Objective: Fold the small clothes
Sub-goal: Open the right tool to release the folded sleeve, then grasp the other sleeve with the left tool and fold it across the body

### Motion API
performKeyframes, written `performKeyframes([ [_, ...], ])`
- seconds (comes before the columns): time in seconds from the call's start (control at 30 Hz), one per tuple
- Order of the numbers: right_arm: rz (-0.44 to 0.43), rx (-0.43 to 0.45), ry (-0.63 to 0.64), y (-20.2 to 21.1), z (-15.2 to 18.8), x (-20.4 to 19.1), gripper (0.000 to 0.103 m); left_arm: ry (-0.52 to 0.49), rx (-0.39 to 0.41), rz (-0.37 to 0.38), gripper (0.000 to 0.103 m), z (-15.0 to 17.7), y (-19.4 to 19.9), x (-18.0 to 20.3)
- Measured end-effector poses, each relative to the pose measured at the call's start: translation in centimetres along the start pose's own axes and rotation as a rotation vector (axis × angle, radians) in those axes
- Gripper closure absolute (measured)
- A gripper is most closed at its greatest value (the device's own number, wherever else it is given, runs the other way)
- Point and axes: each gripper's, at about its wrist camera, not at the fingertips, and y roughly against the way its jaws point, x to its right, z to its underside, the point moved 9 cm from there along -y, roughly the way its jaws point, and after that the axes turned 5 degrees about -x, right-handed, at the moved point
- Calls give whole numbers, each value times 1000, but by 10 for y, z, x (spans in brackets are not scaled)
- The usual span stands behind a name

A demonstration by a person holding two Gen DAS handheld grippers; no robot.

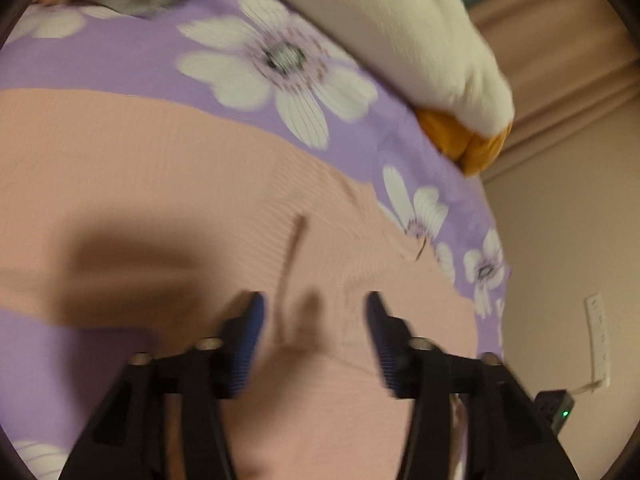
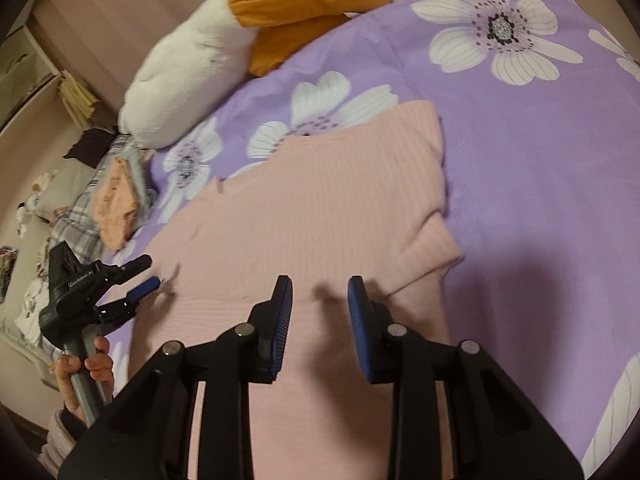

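My right hand-held gripper [image 2: 319,294] hung with jaws partly apart, gripping nothing, over the ribbed pink knit garment [image 2: 320,208]. My left hand-held gripper [image 1: 315,308] stood wider, also empty, above the same cloth. The garment lay flat on the purple flowered bedsheet [image 2: 520,152], near a white plush toy [image 2: 188,76].

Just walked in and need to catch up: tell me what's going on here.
A person is folding a pink top spread on a purple floral sheet. They hold a gripper in each hand. The right gripper hangs over the top's near part, fingers apart, nothing between them. The left gripper sits at the top's left edge, also open. A white plush lies beyond.
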Motion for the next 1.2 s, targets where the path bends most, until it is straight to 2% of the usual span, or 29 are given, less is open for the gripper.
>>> performKeyframes([
  [0.03, -10, 2, 5, 3, 3, -4, 73, 21, 26, 6, 36, -1, 14, -7],
  [0.1, -25, 0, 9, 6, 11, -11, 72, 77, 77, 20, 35, -4, 45, -33],
  [0.23, -42, -7, 20, 11, 25, -27, 64, 199, 189, -25, 35, -10, 111, -101],
  [0.3, -53, -9, 28, 12, 33, -35, 64, 277, 266, -49, 35, -13, 149, -139],
  [0.47, -74, -20, 25, 11, 44, -50, 63, 473, 388, -21, 35, -17, 210, -217],
  [0.67, -69, -30, 5, 5, 51, -58, 62, 582, 436, 90, 35, -34, 207, -249],
  [0.87, -47, -38, -4, 1, 55, -55, 62, 573, 447, 74, 35, -68, 193, -252],
  [1.0, -30, -43, -9, -1, 58, -50, 62, 570, 453, -4, 36, -77, 189, -257],
  [1.07, -18, -42, -1, -1, 59, -49, 62, 571, 448, -68, 51, -78, 191, -259],
  [1.13, -15, -39, 0, -1, 60, -47, 62, 550, 437, -114, 81, -76, 192, -259],
  [1.2, -18, -34, -4, 1, 61, -45, 62, 521, 425, -167, 93, -74, 195, -256],
])
